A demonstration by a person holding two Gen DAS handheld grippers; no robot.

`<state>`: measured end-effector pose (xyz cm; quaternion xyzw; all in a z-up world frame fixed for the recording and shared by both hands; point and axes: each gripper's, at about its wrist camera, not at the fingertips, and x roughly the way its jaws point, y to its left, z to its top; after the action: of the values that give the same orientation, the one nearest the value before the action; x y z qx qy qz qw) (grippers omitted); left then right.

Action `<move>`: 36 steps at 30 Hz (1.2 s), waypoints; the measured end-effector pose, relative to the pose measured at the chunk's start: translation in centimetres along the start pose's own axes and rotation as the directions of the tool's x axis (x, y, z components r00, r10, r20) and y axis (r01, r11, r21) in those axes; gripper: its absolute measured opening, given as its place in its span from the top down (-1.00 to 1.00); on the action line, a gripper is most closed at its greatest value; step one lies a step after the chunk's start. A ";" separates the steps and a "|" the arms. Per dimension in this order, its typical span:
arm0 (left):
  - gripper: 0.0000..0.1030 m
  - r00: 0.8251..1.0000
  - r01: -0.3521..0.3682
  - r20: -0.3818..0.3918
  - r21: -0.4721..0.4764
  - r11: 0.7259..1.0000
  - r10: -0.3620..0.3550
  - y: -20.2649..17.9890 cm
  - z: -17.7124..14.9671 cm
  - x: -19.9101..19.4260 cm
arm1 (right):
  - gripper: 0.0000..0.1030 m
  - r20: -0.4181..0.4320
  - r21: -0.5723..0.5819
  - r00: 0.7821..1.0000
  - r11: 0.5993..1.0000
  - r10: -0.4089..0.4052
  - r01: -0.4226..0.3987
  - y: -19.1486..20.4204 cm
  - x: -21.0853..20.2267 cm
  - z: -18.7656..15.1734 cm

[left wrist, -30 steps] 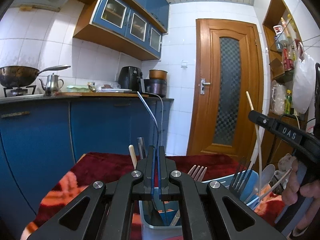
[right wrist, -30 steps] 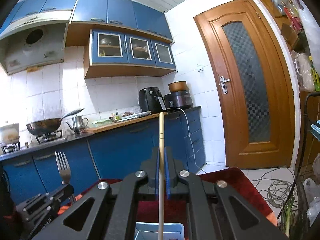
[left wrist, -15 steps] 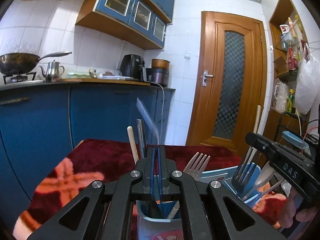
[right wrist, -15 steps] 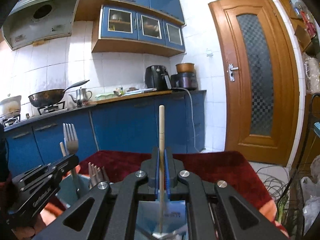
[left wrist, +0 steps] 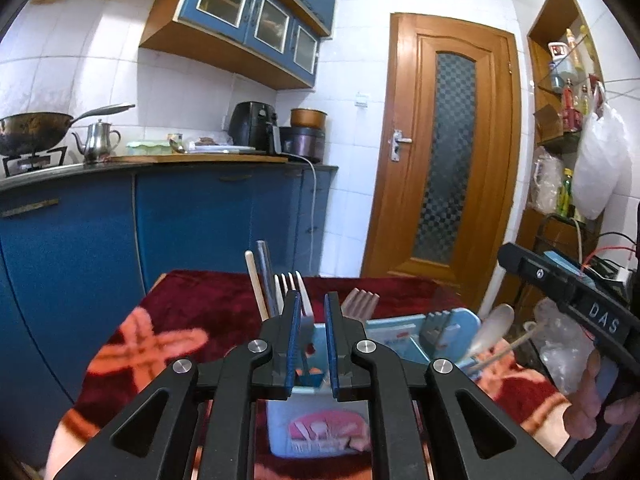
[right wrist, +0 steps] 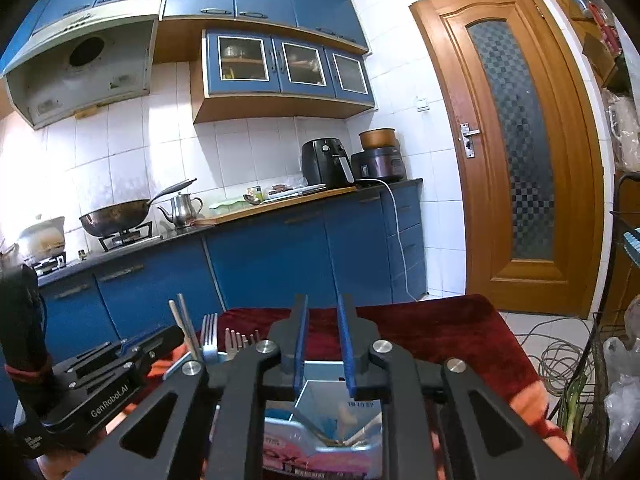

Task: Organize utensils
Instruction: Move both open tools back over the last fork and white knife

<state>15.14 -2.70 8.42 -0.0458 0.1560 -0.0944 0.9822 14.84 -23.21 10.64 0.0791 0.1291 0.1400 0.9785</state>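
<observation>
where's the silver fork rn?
Left wrist view, centre: the silver fork stands tines-up in the blue utensil holder, beside the wooden chopstick, just beyond the left gripper.

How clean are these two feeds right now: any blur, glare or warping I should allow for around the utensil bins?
Left wrist view: strong fisheye bend at the edges, motion smear on the patterned cloth and the spoon; the fork reads sharper. Right wrist view: same bowing of the door, bright daylight on the white tiles, soft blur inside the bin below the right gripper.
</observation>
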 end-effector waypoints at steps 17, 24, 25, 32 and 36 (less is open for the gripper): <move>0.72 0.984 0.064 -0.169 0.017 0.998 -0.060 -1.1 -1.2 -5.9 | 0.56 -0.194 0.049 0.981 0.999 -0.005 0.015 0.8 -5.9 -1.9; 0.72 0.971 0.055 -0.232 0.014 0.998 -0.051 -0.6 -2.8 -7.2 | 0.56 -0.334 0.028 0.943 0.999 -0.014 0.025 1.6 -6.2 -5.2; 0.72 0.969 0.056 -0.240 0.008 0.998 -0.052 -0.4 -3.1 -7.5 | 0.56 -0.350 0.030 0.937 0.999 -0.015 0.028 1.6 -6.2 -5.6; 0.72 0.950 0.031 -0.311 -0.011 0.999 -0.032 0.5 -5.2 -7.5 | 0.56 -0.454 0.036 0.891 0.999 -0.021 0.042 1.9 -6.2 -8.3; 0.72 0.937 0.020 -0.347 -0.030 0.999 -0.029 1.1 -6.3 -7.5 | 0.56 -0.514 0.040 0.857 0.998 -0.011 0.038 1.9 -5.9 -9.9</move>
<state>6.40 -0.49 4.56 -0.0430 0.3275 -0.1110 0.9373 6.19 -21.91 2.88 0.0611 0.3898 0.1404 0.9081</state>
